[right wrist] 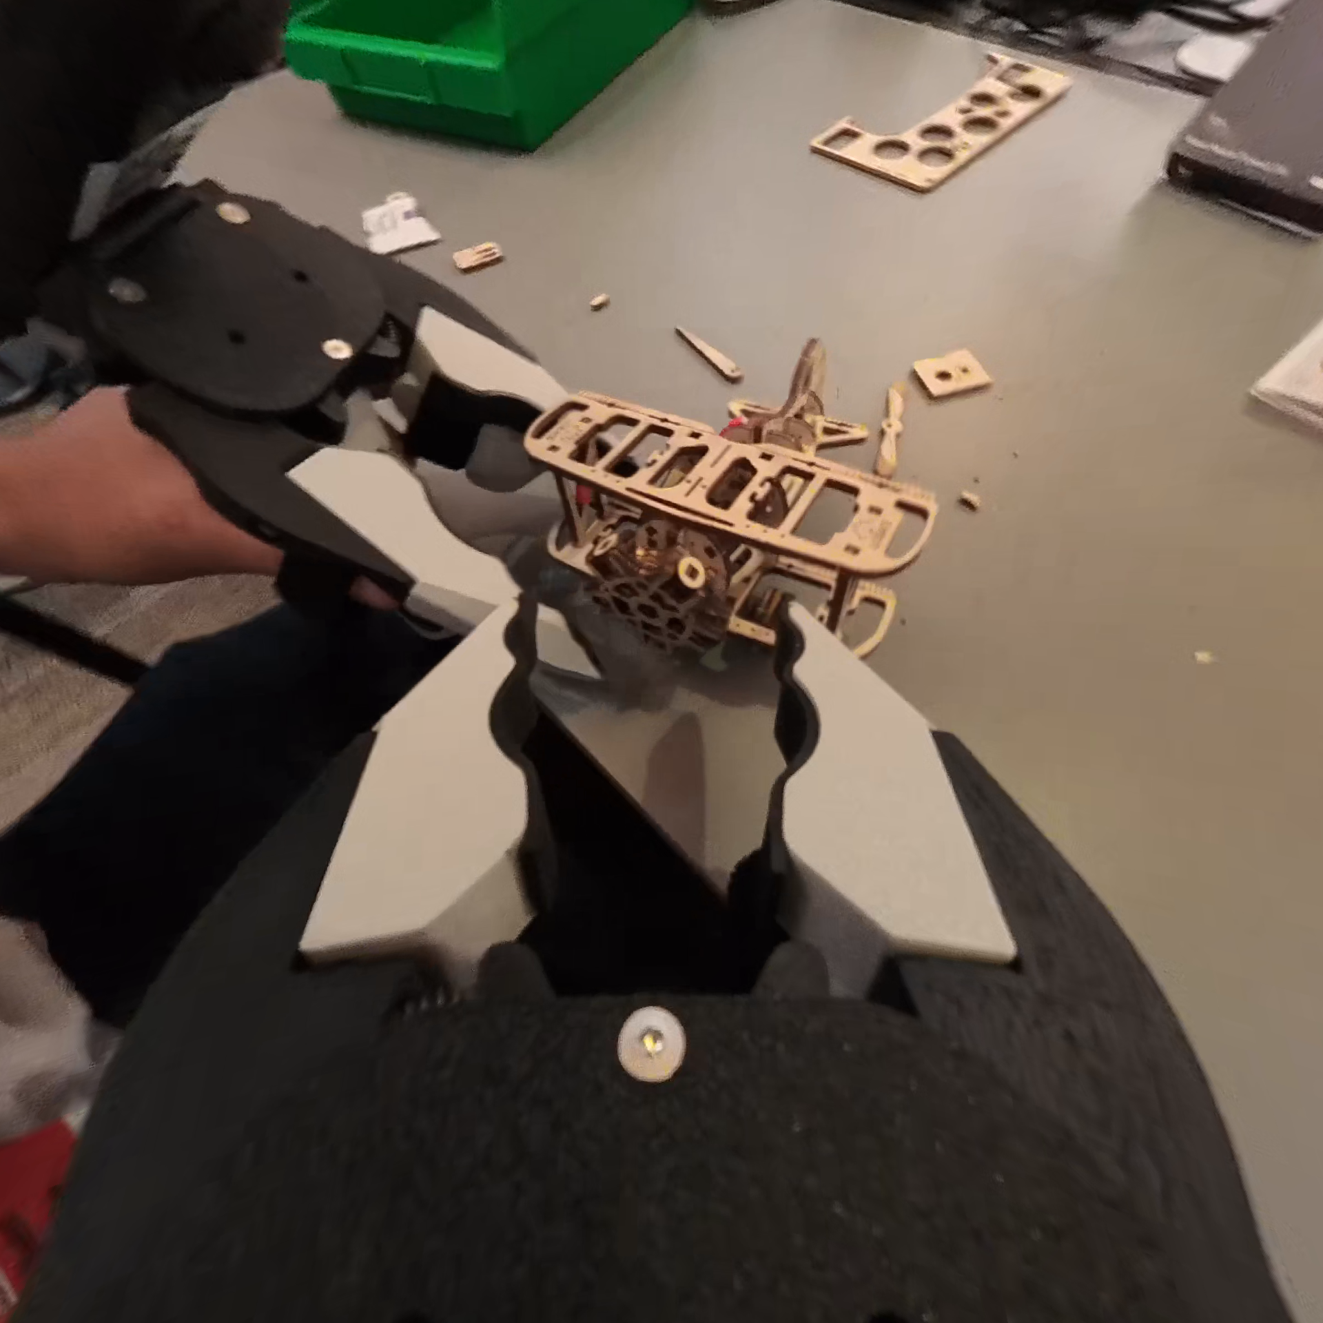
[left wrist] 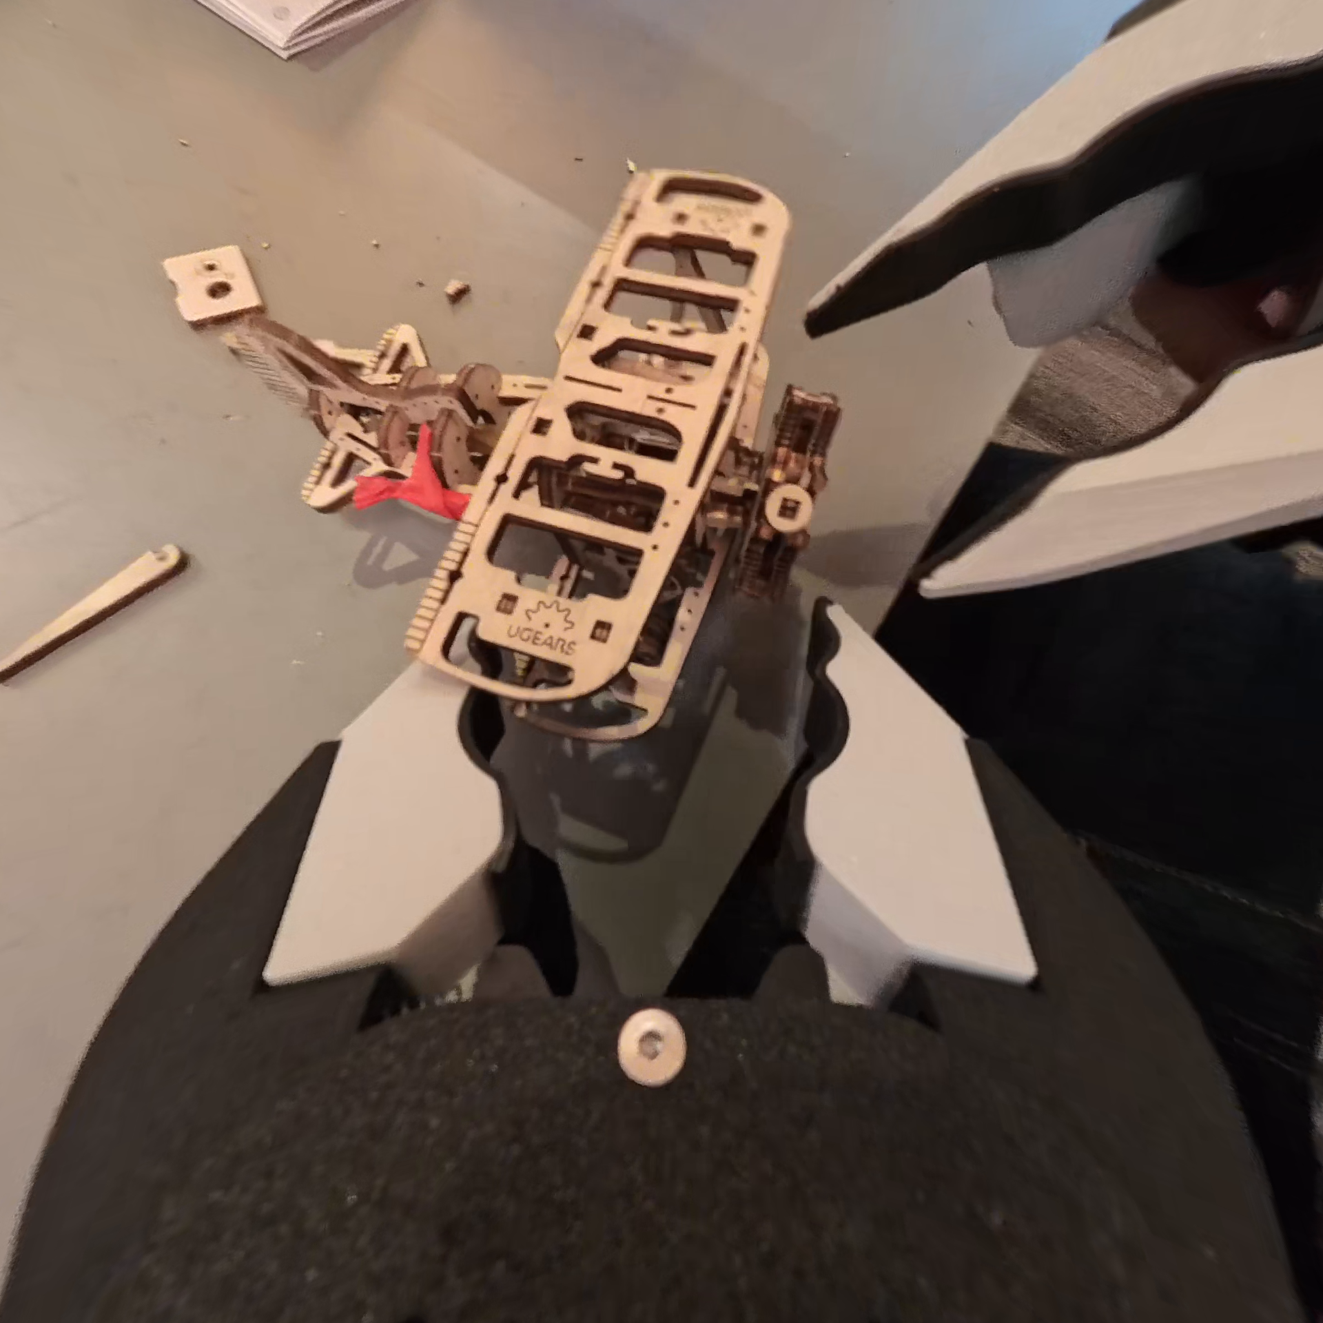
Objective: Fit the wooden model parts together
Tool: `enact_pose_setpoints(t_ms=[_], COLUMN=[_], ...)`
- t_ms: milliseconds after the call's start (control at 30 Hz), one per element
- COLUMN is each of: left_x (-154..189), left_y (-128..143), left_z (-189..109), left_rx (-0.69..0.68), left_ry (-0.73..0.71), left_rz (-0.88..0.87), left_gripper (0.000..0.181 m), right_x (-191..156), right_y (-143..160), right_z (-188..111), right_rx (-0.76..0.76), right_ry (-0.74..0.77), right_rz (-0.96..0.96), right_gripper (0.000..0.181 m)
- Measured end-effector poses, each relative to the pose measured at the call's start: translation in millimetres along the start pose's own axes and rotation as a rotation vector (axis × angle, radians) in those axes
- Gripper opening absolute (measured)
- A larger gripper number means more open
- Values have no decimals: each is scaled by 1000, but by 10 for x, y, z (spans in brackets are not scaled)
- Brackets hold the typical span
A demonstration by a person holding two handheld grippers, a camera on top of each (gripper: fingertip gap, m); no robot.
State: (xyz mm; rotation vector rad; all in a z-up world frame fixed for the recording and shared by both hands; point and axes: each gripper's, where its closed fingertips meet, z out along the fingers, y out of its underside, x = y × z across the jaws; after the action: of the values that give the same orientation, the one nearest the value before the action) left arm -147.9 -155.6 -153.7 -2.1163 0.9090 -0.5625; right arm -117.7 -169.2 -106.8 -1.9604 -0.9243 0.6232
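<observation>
Biplane model (right wrist: pixel 730 515) nose faces the released right claw (right wrist: pixel 655 630); left claw (left wrist: pixel 648 687) also released.

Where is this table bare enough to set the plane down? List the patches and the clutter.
The widest bare stretch of table lies right of the wooden plane, on the near side. A smaller one lies between the green bin and the holed wooden sheet. It is crowded behind the plane, around the stick, square plate and propeller.
</observation>
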Motion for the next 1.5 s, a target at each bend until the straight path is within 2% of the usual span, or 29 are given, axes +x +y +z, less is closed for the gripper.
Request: enact_pose_setpoints(t_ms=[133, 200, 267, 333, 433, 533, 600, 733, 833, 967, 1033, 1133, 1200, 1267, 1367, 1433, 1500], left_x=[-103, -132, -183, -244, -251, -235, -192, -185, -210, -194, -169, -115, -123, -134, -148, -158, -162], left_y=[129, 113, 12, -47, -215, -211, -213, -271, -287, -279, -287, -310, -310, -306, -318, -312, -311], left_z=[-224, -319, -357, -347, -382, -294, -246, -216, -201, -184, -169, -148, -142, -124, -95, -83, -76], left_rx=[19, 56, 117, 119, 195, 138, 104, 88, 77, 37, 28, 41, 47, 46, 56, 55, 62], left_ry=[26, 101, 169, 222, 288, 249, 229, 173, 127, 51, 8, -31, -59, -70, -78, -86, -92], left_rz=[34, -9, -63, -125, -160, -45, 34, 76, 30, -78, -115, -155, -179, -204, -219, -205, -192], left_gripper=[81, 77, 78, 87, 76, 63, 47, 44, 44, 44, 44, 44, 44, 44, 44, 44, 44], right_x=[-31, -22, 12, 47, 63, 93, 101, 155, 438, 861, 924, 1006, 1064, 1046, 598, 306, 199], right_y=[54, 80, 100, 67, 50, 52, 72, 122, 227, 596, 686, 592, 516, 329, -72, -126, -63], right_z=[52, 158, 240, 245, 215, 186, 172, 20, -131, -161, -123, -65, -52, -97, -171, -111, 12], right_rx=[23, 31, 29, 50, 56, 61, 59, 36, -90, -512, -615, -590, -528, -373, 6, 164, 227], right_ry=[126, 171, 210, 233, 239, 237, 219, 194, 193, 99, 31, 12, 36, 69, -36, -69, -3], right_rz=[86, 69, 64, 71, 59, 55, 70, 118, 164, 197, 195, 96, 34, -1, 39, 35, -7], right_gripper=[66, 65, 62, 51, 48, 45, 45, 45, 45, 45, 44, 44, 68, 57, 42, 43, 47])
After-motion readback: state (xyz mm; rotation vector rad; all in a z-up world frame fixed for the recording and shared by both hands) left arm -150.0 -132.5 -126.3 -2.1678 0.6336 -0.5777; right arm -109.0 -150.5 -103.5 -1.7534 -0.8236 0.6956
